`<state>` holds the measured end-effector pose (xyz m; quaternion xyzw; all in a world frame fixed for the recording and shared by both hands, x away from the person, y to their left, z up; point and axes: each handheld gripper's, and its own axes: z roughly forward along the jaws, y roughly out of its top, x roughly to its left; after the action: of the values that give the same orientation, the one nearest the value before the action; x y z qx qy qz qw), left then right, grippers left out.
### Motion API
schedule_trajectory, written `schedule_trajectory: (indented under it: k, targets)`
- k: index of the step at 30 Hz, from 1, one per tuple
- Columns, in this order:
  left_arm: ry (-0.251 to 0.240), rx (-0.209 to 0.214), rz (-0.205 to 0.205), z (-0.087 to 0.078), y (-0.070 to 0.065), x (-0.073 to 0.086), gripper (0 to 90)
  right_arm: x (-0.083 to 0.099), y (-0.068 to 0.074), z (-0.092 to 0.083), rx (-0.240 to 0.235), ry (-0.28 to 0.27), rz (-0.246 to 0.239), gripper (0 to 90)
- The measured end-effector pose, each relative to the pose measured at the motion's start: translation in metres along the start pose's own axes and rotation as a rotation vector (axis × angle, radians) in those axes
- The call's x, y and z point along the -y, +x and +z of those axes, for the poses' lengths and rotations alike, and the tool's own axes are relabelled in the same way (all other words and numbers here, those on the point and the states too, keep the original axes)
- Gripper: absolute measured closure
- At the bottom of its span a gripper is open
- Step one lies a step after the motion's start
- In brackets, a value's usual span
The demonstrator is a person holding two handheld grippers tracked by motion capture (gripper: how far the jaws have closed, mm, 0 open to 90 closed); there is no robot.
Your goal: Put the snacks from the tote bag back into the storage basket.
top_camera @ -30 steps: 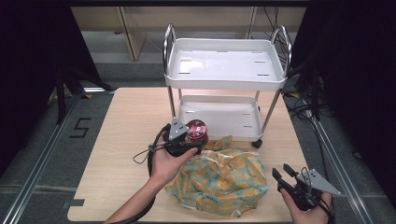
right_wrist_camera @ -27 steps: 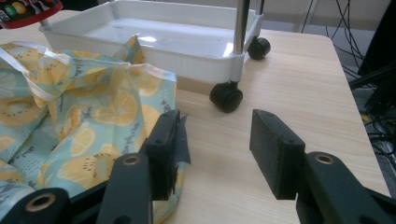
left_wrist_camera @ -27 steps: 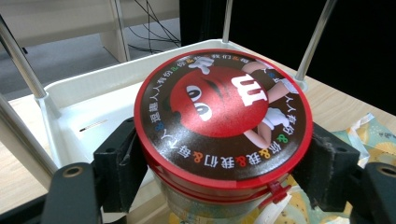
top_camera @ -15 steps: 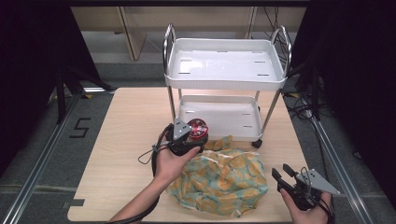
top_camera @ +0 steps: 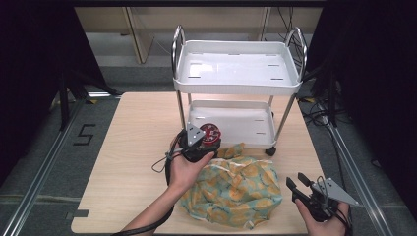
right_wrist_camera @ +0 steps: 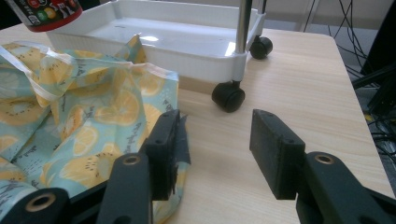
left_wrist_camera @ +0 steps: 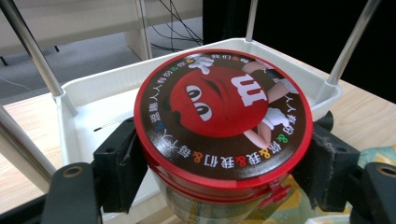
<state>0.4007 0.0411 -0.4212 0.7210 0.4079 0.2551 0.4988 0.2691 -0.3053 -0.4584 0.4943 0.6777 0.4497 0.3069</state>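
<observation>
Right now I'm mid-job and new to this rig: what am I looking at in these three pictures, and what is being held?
A person holds a two-jaw tool in each hand. The high view looks down on a wooden table; the other two pictures come from cameras riding on each tool. On the table stand a small white two-shelf cart and a crumpled cloth bag with a fruit print. The left gripper is clamped on a red-lidded candy jar, raised near the cart's lower shelf. The right gripper is open and empty beside the bag.
</observation>
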Motion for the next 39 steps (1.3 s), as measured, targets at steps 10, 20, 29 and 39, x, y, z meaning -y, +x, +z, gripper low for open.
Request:
schedule_trajectory:
  k: [10,20,29,39]
  targets:
    - [-0.016,-0.027,-0.027,0.009,-0.002,0.000,25.3,0.000,0.001,0.001,-0.010,-0.005,0.005,54.1]
    - [-0.014,-0.042,-0.012,0.014,-0.002,-0.003,25.3,0.000,-0.001,-0.001,-0.012,-0.004,-0.008,54.1]
    - [-0.012,-0.052,-0.010,0.019,-0.003,0.000,25.3,0.000,-0.001,-0.003,0.003,-0.009,0.017,54.1]
    - [-0.015,-0.064,-0.009,0.021,-0.004,-0.005,25.3,0.000,-0.002,-0.001,-0.003,-0.004,0.013,54.0]
